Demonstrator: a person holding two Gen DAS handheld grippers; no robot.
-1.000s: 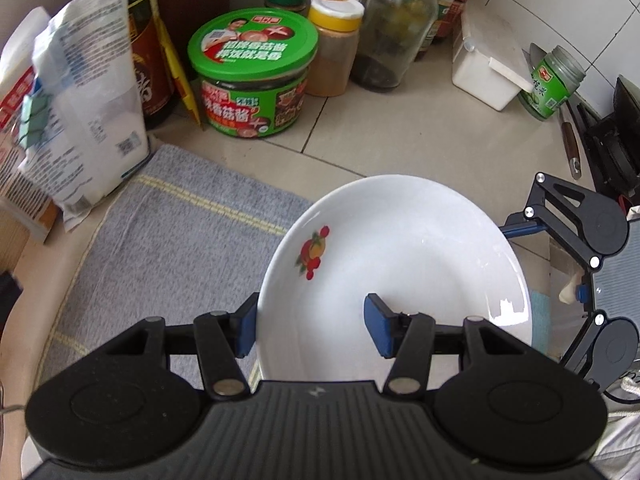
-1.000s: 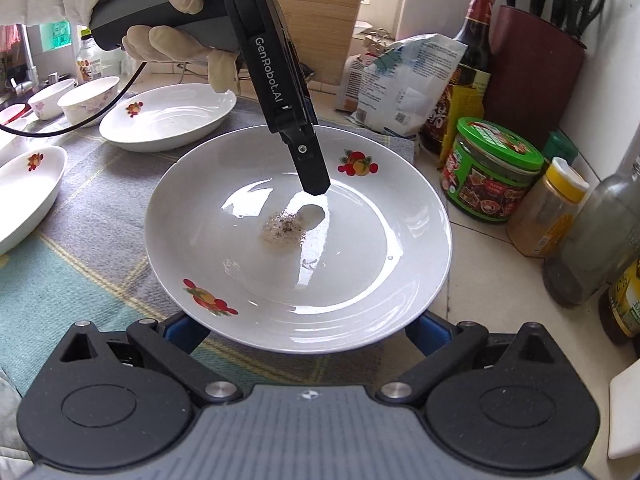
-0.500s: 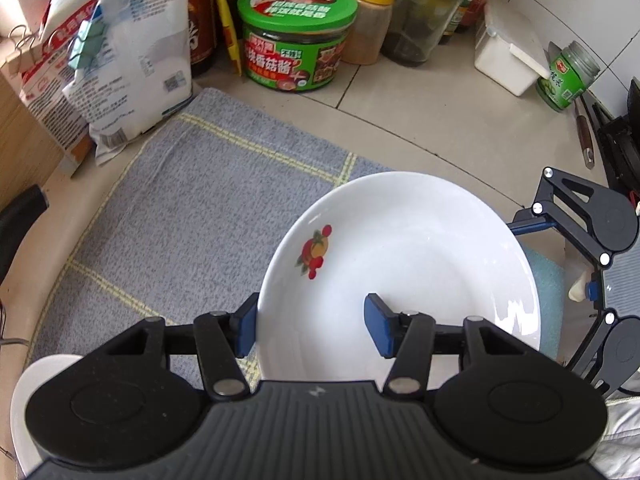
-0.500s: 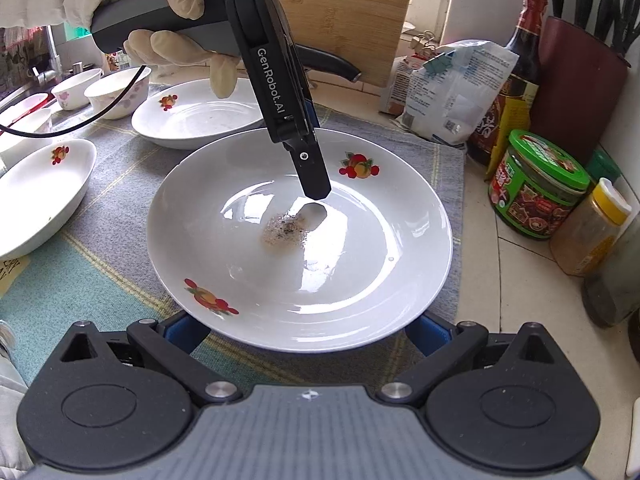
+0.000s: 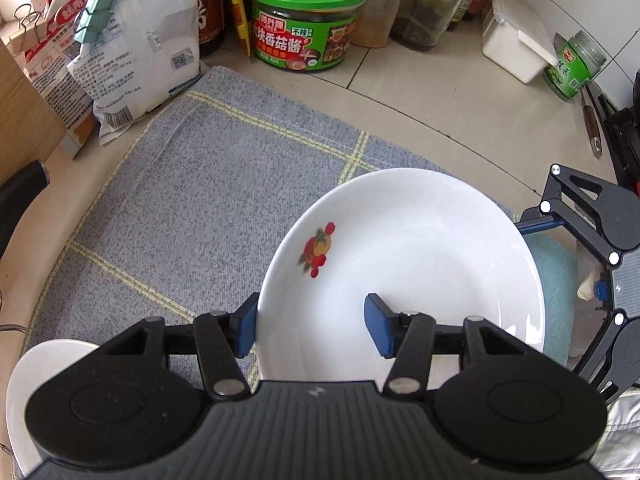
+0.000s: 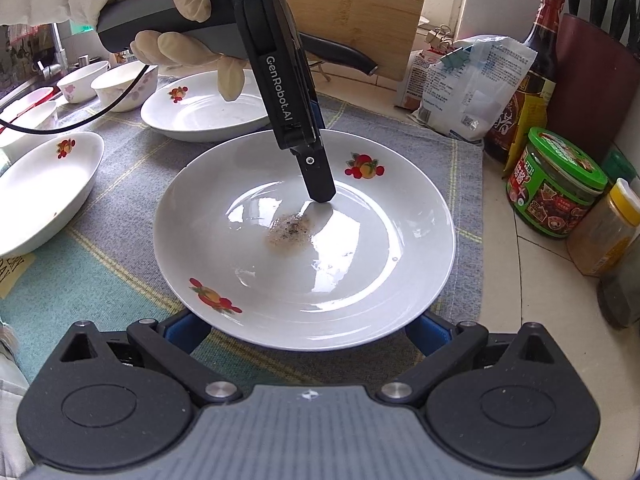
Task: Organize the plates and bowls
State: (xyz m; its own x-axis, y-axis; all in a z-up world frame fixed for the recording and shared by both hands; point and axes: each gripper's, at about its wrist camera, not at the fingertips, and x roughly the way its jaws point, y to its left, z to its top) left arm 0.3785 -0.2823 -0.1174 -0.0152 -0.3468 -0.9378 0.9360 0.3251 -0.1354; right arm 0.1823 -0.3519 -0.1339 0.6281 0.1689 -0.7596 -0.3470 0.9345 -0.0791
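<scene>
A white plate [image 5: 420, 248] with fruit prints hangs just over the grey checked cloth [image 5: 200, 200]. My left gripper [image 5: 312, 328] is shut on its rim, with one blue pad outside and the other inside the dish. In the right wrist view, that inner finger [image 6: 320, 188] touches the plate [image 6: 360, 272] beside a speckled brown residue [image 6: 290, 230]. My right gripper [image 6: 304, 332] stands open, its blue fingers spread wide and reaching under the plate's near edge, where the tips are hidden. A gloved hand [image 6: 180, 40] holds the left gripper.
Another fruit-print plate [image 6: 208, 108], an oval dish [image 6: 40, 188] and two bowls [image 6: 124, 84] lie further left on the cloth. A green-lidded jar [image 6: 556, 188], bottles, a flour bag [image 5: 132, 40] and a knife block line the wall. A white plate rim [image 5: 24, 380] shows bottom left.
Both grippers have carried the plate away from the jars and over the cloth toward the other plates. A white plate rim has come into the left wrist view.
</scene>
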